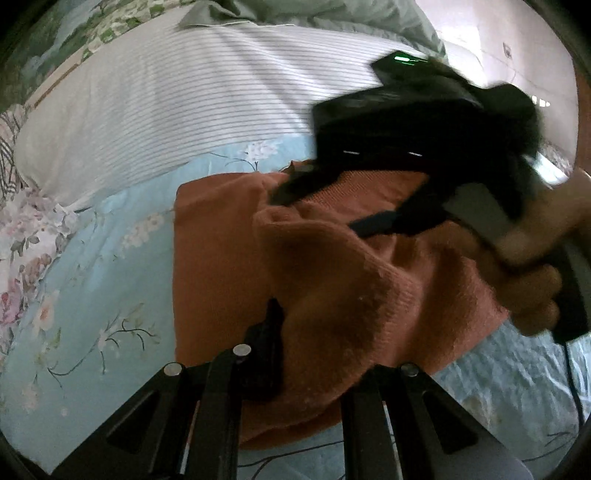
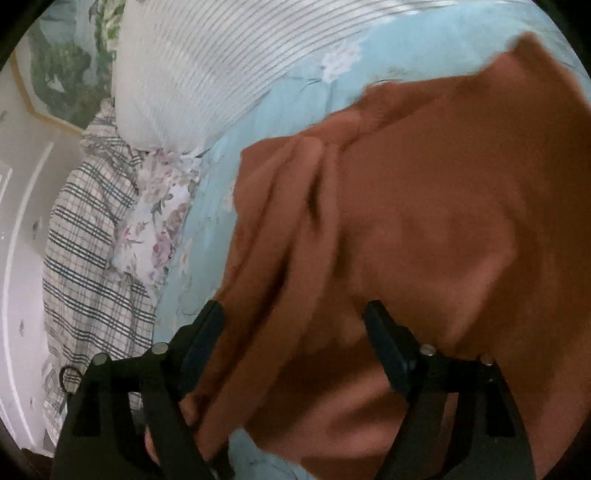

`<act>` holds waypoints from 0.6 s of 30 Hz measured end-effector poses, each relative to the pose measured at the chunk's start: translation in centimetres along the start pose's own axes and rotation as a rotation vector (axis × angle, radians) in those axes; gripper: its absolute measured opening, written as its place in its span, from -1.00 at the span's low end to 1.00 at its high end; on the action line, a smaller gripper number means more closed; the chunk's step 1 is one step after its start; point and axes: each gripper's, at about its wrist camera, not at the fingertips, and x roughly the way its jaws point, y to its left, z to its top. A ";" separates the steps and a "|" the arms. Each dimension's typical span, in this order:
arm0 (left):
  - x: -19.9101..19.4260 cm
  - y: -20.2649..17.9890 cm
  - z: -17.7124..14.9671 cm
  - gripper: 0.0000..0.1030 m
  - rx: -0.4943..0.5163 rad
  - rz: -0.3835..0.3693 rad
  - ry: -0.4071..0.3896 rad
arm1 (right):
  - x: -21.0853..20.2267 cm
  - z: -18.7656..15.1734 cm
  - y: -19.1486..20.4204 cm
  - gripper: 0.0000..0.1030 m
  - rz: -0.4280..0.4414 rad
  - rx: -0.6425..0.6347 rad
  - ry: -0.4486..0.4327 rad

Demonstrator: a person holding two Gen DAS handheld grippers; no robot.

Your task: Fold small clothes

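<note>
An orange knit garment [image 1: 332,266] lies rumpled on a light blue floral bedsheet [image 1: 92,295]. My left gripper [image 1: 317,354] has its left finger [image 1: 269,350] against a raised fold of the garment; the right finger is hidden under the cloth, so the grip is unclear. My right gripper [image 1: 314,199] reaches over the garment's far part in the left wrist view, blurred, held by a hand [image 1: 535,280]. In the right wrist view the garment [image 2: 406,221] fills the frame and the right gripper [image 2: 295,321] is open, its fingers [image 2: 207,332] apart with cloth between them.
A white striped pillow [image 1: 166,103] lies beyond the garment. A checked cloth [image 2: 85,258] and a floral pillow [image 2: 155,229] lie at the bed's left. A grey-green blanket [image 1: 314,14] is at the far end. A wall [image 2: 18,221] is at the far left.
</note>
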 end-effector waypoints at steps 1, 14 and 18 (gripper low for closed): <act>0.2 -0.3 0.0 -0.81 0.011 0.004 -0.001 | 0.6 0.7 0.2 0.55 0.003 -0.007 0.003; -1.9 0.1 3.8 -0.81 -0.130 -0.197 0.014 | -4.2 3.7 4.1 -0.69 -0.038 -0.200 -0.089; -1.5 -3.8 5.8 -0.81 -0.130 -0.279 0.025 | -9.0 3.0 1.6 -0.70 -0.105 -0.205 -0.136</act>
